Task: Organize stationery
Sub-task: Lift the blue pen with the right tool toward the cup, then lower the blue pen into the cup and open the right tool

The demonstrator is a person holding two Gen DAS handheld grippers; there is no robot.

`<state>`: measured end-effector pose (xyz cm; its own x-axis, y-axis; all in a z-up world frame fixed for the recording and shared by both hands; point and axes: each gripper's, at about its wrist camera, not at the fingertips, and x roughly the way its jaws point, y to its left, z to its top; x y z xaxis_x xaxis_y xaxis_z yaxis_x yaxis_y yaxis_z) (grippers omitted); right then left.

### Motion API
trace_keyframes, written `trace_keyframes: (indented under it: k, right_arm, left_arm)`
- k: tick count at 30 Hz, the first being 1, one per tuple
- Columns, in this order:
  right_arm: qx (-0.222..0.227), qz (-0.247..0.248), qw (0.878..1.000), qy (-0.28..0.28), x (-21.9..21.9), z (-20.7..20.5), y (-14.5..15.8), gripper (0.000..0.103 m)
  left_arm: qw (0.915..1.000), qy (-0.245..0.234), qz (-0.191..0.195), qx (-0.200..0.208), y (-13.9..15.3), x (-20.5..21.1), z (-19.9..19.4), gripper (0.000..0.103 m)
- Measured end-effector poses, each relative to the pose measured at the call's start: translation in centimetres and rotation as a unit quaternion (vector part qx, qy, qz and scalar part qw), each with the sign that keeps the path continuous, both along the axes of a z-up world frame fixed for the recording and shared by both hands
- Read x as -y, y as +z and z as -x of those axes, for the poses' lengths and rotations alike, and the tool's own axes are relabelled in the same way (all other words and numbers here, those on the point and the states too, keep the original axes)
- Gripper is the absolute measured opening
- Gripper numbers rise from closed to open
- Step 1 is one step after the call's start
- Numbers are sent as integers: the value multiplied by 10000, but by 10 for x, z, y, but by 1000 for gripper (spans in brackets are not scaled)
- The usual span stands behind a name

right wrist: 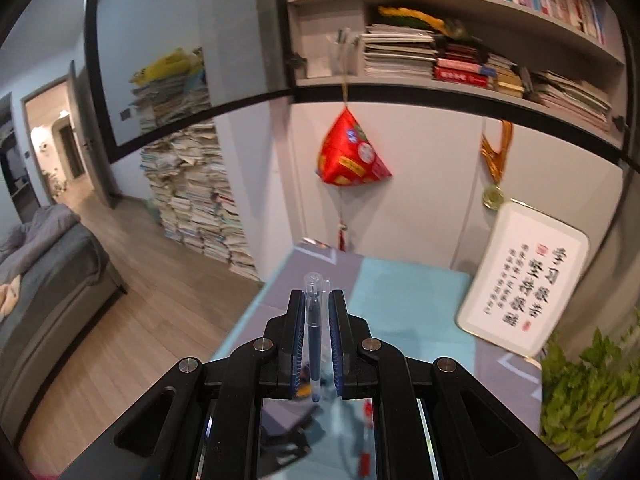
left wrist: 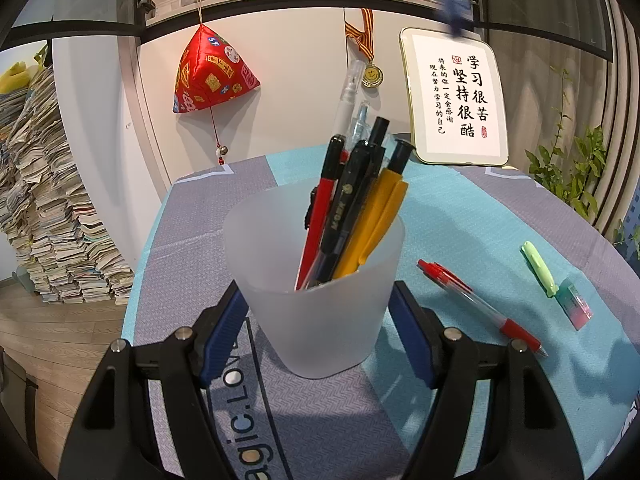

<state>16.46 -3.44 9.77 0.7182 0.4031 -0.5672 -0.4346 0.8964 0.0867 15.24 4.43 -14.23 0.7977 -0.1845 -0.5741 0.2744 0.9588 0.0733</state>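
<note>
Study corner, desk w/ teal-grey mat (left wrist: 472, 216). Frosted pen cup (left wrist: 316, 296) on mat, clamped by left gripper (left wrist: 318, 320) to steady it. Right gripper (right wrist: 316, 340) closed on blue pen (right wrist: 314, 344), raised, prob. for cup. Red pen (left wrist: 480, 306), highlighter (left wrist: 540, 268), eraser (left wrist: 576, 306) loose on mat.

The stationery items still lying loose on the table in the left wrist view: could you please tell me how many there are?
3, all right of the frosted cup: a red pen nearest it, a green highlighter further right, and an eraser by the highlighter's near end. Others may lie outside the view.
</note>
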Motion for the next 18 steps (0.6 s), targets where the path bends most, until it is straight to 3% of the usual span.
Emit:
trace_keyframes:
  k: [6,18]
  right_arm:
    - [-21,-135,9997,180,-16,-12,-3,10]
    - [-481,-148,9985,205,-28,-45,-48,10]
  left_arm:
    - [10000,1,-5,1,0,0,0,71]
    - [10000,1,-21,3,0,1,0,71]
